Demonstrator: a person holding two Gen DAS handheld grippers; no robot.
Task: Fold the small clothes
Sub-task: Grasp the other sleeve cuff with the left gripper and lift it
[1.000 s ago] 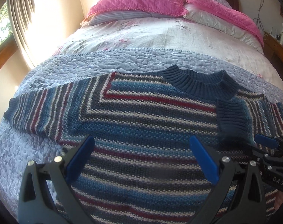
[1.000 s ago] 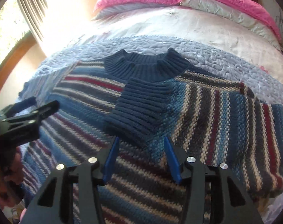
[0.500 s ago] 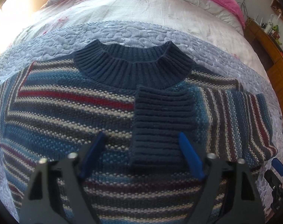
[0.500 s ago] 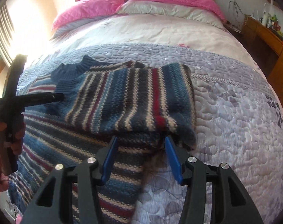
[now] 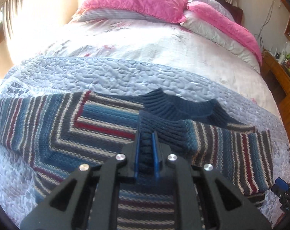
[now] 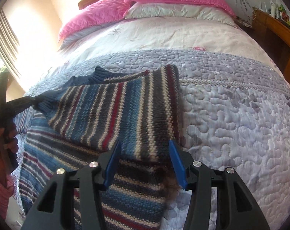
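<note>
The striped sweater (image 5: 99, 126) lay flat on the bed's quilt (image 6: 231, 105), its folded sleeve's navy cuff (image 5: 160, 128) pinched by the left gripper (image 5: 146, 153), while the right gripper (image 6: 145, 159) hovered, fingers apart, over the sleeve fold

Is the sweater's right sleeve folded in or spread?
Folded in: the right sleeve lies across the sweater body, its cuff pinched by the left gripper.

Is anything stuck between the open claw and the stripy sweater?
Nothing visible is. The right claw hangs open right over the folded sleeve of the sweater. The left claw already pinches the sleeve's dark blue cuff.
</note>
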